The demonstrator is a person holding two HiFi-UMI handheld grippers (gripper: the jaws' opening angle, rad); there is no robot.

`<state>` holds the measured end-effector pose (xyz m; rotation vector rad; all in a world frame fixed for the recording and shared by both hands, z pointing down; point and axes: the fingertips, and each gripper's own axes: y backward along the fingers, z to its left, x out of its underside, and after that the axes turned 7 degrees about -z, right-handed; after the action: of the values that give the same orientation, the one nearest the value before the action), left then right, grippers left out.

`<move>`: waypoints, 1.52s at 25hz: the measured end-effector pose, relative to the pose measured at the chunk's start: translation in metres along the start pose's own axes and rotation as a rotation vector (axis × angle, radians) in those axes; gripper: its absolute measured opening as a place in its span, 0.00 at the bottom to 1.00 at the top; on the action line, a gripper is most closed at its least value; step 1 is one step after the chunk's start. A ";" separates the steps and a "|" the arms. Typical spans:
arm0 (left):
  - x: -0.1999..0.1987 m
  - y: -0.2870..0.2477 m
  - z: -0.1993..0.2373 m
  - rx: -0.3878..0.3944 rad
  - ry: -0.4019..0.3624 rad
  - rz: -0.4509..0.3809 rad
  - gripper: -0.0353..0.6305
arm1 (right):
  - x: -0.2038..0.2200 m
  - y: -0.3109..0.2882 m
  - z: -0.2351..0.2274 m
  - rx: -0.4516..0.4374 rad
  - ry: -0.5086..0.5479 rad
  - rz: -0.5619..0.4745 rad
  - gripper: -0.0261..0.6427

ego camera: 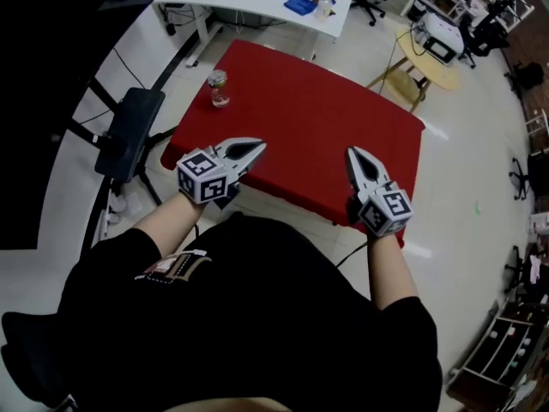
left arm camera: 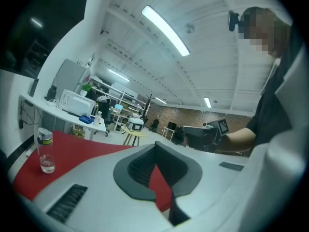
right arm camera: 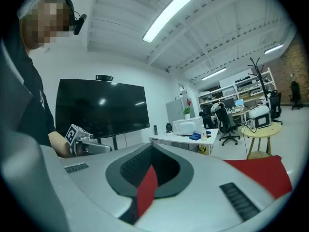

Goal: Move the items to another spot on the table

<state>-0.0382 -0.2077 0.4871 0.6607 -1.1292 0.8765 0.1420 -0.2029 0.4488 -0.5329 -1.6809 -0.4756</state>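
A small clear bottle (ego camera: 219,89) with a light cap stands upright near the far left corner of the red table (ego camera: 317,127); it also shows in the left gripper view as the bottle (left arm camera: 45,152), low at the left. My left gripper (ego camera: 257,148) hovers over the table's near left edge, jaws shut and empty (left arm camera: 155,145). My right gripper (ego camera: 353,153) hangs over the near right part of the table, also shut with nothing in it (right arm camera: 152,147). Both are well short of the bottle. Each gripper sees the other: the right gripper (left arm camera: 205,132), the left gripper (right arm camera: 83,146).
A black office chair (ego camera: 129,131) stands off the table's left side. A white desk (ego camera: 257,3) with boxes lies beyond the far edge. A round wooden side table (ego camera: 420,63) carries a white device at back right. A large dark screen (right arm camera: 101,108) stands on the left.
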 end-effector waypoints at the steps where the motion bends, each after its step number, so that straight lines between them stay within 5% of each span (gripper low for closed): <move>1: 0.001 0.000 0.016 0.009 -0.002 0.031 0.08 | -0.001 -0.015 0.000 0.016 -0.008 -0.004 0.04; 4: -0.003 -0.004 0.058 0.003 0.004 0.077 0.08 | 0.002 -0.045 -0.008 0.053 -0.057 -0.006 0.04; 10: 0.007 -0.020 0.126 -0.129 0.019 0.061 0.08 | 0.013 -0.064 -0.027 0.041 -0.097 0.042 0.04; 19: 0.044 0.019 0.252 -0.495 0.015 0.039 0.08 | 0.046 -0.064 -0.056 0.055 -0.097 0.137 0.04; 26: 0.088 0.040 0.355 -0.653 -0.019 0.174 0.59 | 0.081 -0.070 -0.077 0.091 -0.126 0.168 0.06; 31: 0.111 0.021 0.403 -0.690 0.002 0.224 0.72 | 0.097 -0.072 -0.075 0.084 -0.130 0.211 0.06; 38: 0.124 -0.005 0.443 -0.705 -0.048 0.288 0.73 | 0.106 -0.069 -0.074 0.093 -0.139 0.217 0.06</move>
<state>-0.2263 -0.5424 0.7414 -0.0649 -1.4883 0.6345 0.1452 -0.2929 0.5649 -0.6842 -1.7440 -0.2052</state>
